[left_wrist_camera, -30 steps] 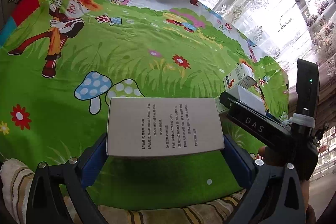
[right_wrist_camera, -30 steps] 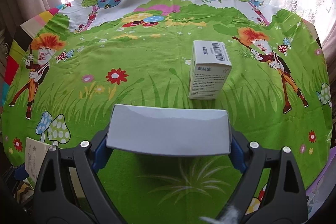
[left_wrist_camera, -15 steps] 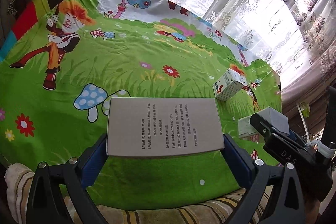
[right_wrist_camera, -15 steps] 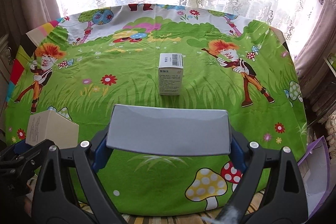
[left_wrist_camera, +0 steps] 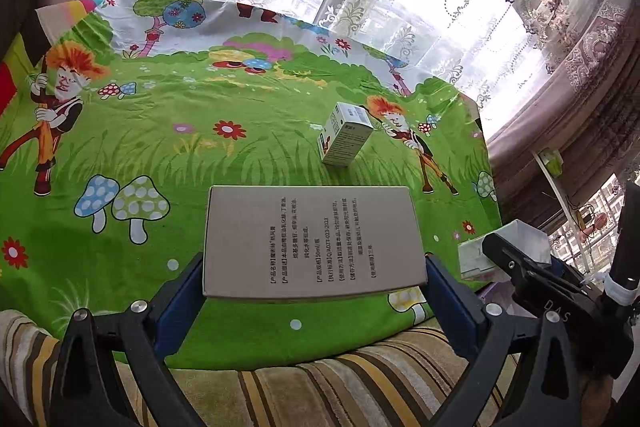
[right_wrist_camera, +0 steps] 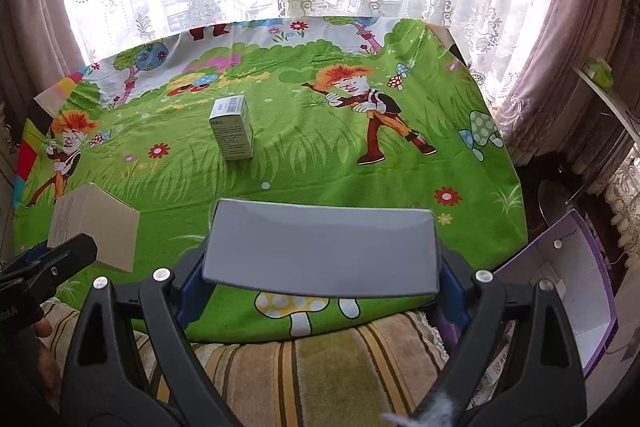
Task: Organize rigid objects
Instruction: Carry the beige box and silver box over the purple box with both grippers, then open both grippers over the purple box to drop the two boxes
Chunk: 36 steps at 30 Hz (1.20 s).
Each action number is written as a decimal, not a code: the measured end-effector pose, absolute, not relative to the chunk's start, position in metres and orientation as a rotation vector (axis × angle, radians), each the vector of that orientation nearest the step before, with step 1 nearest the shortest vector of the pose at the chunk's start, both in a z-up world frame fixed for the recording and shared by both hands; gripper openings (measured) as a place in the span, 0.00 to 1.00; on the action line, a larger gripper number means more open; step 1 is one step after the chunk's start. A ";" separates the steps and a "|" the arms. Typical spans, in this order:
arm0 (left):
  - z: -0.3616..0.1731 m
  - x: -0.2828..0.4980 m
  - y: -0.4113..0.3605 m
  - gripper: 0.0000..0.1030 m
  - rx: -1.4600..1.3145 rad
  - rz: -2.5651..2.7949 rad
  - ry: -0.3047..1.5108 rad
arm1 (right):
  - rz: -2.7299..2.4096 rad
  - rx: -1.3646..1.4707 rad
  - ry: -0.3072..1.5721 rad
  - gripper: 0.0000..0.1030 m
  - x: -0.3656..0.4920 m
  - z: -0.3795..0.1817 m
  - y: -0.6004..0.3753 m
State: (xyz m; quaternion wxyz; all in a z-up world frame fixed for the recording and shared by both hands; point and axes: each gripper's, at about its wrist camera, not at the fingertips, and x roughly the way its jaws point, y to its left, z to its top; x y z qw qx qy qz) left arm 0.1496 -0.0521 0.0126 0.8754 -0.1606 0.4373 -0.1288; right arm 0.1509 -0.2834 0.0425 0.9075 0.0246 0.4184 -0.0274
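My left gripper (left_wrist_camera: 314, 287) is shut on a beige carton (left_wrist_camera: 312, 241) with printed text, held above the near edge of the table. It also shows in the right wrist view (right_wrist_camera: 94, 231). My right gripper (right_wrist_camera: 320, 281) is shut on a grey box (right_wrist_camera: 320, 247), held above the near edge, right of the left one. That box also shows in the left wrist view (left_wrist_camera: 504, 247). A small white medicine box (right_wrist_camera: 232, 129) stands upright on the green cartoon tablecloth (right_wrist_camera: 320, 155); it also shows in the left wrist view (left_wrist_camera: 346, 133).
An open purple-and-white cardboard box (right_wrist_camera: 568, 291) sits off the table's right side, below its edge. A striped cushion (right_wrist_camera: 300, 375) lies under the grippers. Curtains (right_wrist_camera: 580, 7) and a window stand behind the table.
Both grippers have pulled back toward the near edge with their boxes. The right gripper swung right, bringing the purple box into view. The white medicine box has stayed in place.
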 end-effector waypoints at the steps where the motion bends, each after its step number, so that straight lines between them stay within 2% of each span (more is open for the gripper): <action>1: 0.013 0.148 -0.061 0.99 -0.330 -0.295 0.925 | -0.065 0.059 0.866 0.89 0.148 0.042 -0.290; 36: 0.029 0.090 -0.291 0.99 0.111 -0.689 1.032 | -0.298 0.284 0.877 0.89 0.060 0.024 -0.462</action>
